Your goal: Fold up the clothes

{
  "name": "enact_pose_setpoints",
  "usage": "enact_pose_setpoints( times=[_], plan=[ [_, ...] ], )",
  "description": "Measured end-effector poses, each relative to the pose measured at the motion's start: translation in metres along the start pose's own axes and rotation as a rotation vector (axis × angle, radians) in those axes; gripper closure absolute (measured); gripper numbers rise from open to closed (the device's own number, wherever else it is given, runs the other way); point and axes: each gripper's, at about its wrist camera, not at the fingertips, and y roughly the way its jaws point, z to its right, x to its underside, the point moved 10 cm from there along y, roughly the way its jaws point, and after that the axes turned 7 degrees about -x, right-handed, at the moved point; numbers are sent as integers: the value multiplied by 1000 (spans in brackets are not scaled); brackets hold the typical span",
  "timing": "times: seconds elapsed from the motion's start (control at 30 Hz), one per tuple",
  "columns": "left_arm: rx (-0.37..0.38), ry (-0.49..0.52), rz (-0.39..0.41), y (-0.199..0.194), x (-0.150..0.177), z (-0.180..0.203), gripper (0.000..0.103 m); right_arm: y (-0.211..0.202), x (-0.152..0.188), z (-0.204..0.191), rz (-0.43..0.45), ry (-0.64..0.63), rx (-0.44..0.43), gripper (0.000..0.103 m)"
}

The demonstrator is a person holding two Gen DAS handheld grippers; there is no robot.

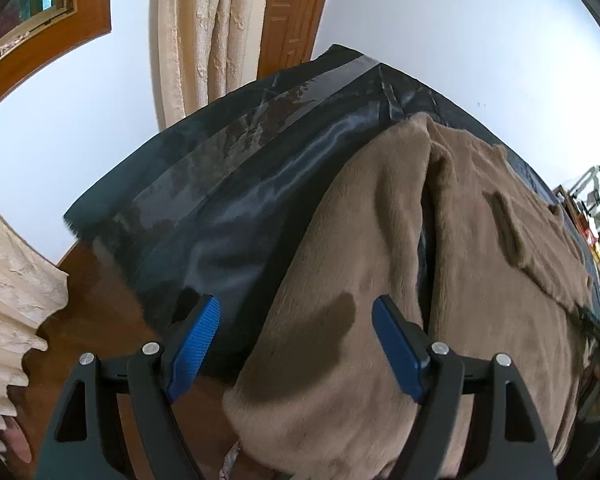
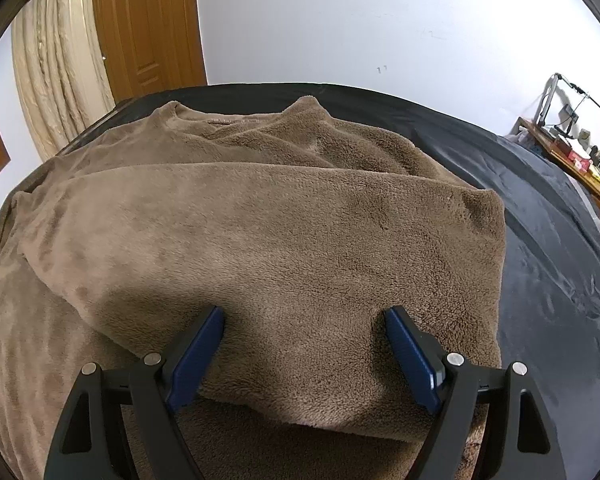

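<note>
Folding entry: brown fleece top (image 2: 260, 232) lies partly folded on black-sheeted bed (image 2: 548, 248). Right tool (image 2: 304, 344) released, jaws spread over folded panel. Left tool (image 1: 296, 340) released above garment's edge; pinch both layers together, squarely.

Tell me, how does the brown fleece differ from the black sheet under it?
The fleece is fuzzy and matte; the sheet is smooth and shiny. The fleece is brown and lies in folded layers; the sheet is black and spread in one layer, with only shallow wrinkles. The fleece lies on top; the sheet reaches beyond its edges. Both are soft cloth.
</note>
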Motion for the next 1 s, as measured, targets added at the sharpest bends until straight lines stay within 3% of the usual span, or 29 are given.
enact_pose_setpoints(
  times=[0.47, 0.6, 0.73, 0.83, 1.0],
  plan=[
    [65, 430, -2, -37, 95, 30, 21, 1, 0, 0, -2, -5, 4, 18],
    [-25, 615, 59, -39, 113, 42, 21, 1, 1, 0, -3, -7, 5, 18],
    [-161, 772, 121, -32, 129, 45, 21, 1, 1, 0, -3, -9, 7, 18],
    [-241, 806, 167, -22, 126, 46, 21, 1, 1, 1, -3, -10, 9, 18],
    [-294, 795, 225, -16, 120, 40, 21, 0, 1, 1, -2, -11, 8, 18]
  ],
)
